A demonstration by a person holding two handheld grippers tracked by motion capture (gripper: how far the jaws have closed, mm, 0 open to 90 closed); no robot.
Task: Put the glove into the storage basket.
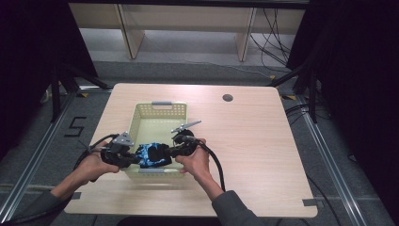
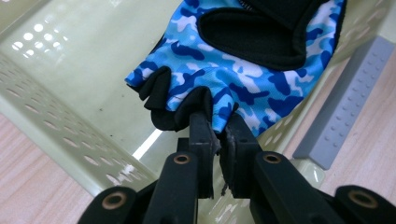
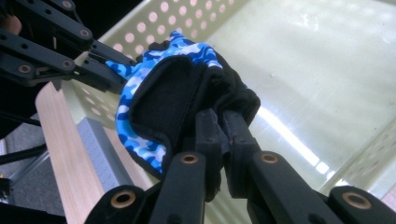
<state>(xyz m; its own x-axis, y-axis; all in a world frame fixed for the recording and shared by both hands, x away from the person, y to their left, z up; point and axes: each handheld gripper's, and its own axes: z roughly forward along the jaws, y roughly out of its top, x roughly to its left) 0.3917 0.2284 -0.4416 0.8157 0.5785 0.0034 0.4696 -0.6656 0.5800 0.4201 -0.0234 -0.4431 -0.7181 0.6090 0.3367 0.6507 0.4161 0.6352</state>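
Note:
A blue camouflage glove (image 1: pixel 153 156) with black palm patches hangs over the near end of a pale green perforated basket (image 1: pixel 157 115). My left gripper (image 1: pixel 136 160) is shut on the glove's (image 2: pixel 243 65) finger end, its black fingers (image 2: pixel 201 135) pinching the fabric. From the other side, my right gripper (image 1: pixel 173 153) is shut on the glove's (image 3: pixel 173 93) black cuff end. The glove is stretched between the two grippers just above the basket floor (image 3: pixel 317 70). The left gripper (image 3: pixel 112 72) also appears in the right gripper view, at the upper left.
The basket has grey handles at its far end (image 1: pixel 161 103) and near end (image 2: pixel 341 102). It stands on a light wooden table (image 1: pixel 263 141) with a round cable hole (image 1: pixel 227 98). Cables trail from both grippers toward the table's front edge.

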